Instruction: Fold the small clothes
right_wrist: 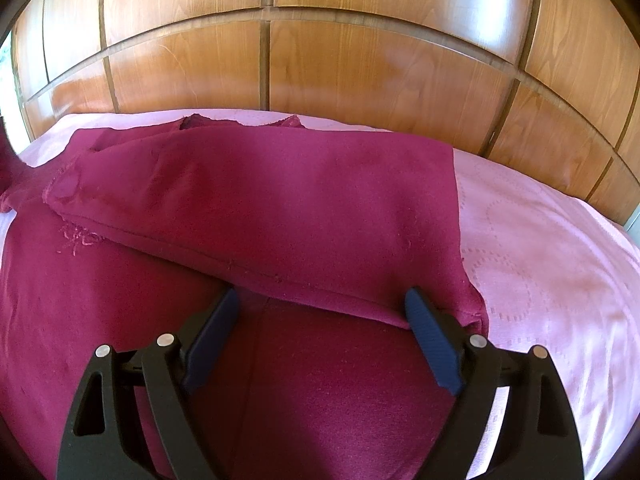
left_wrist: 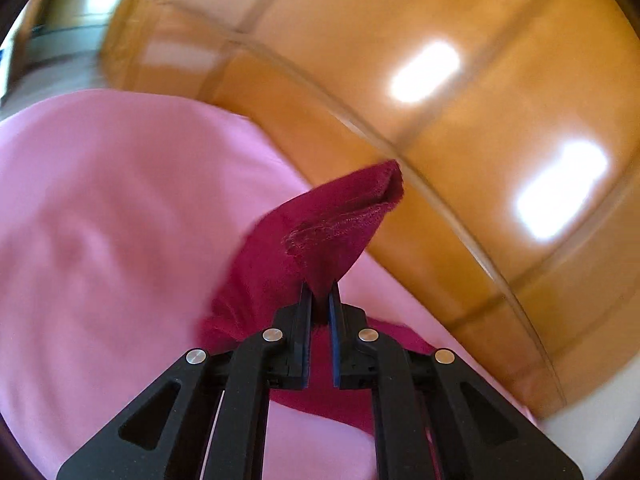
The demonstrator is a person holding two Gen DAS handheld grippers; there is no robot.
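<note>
Maroon garment lies on the pink bedspread, its folded upper layer running left to right along the wooden headboard, hem edge slanting down toward my right gripper. I see those fingers spread wide apart, hovering at that hem, holding nothing. My left gripper is pinched tight on a lifted corner of the garment, which points up toward the headboard. Bare bedspread lies to the right; the headboard closes off the far edge.
</note>
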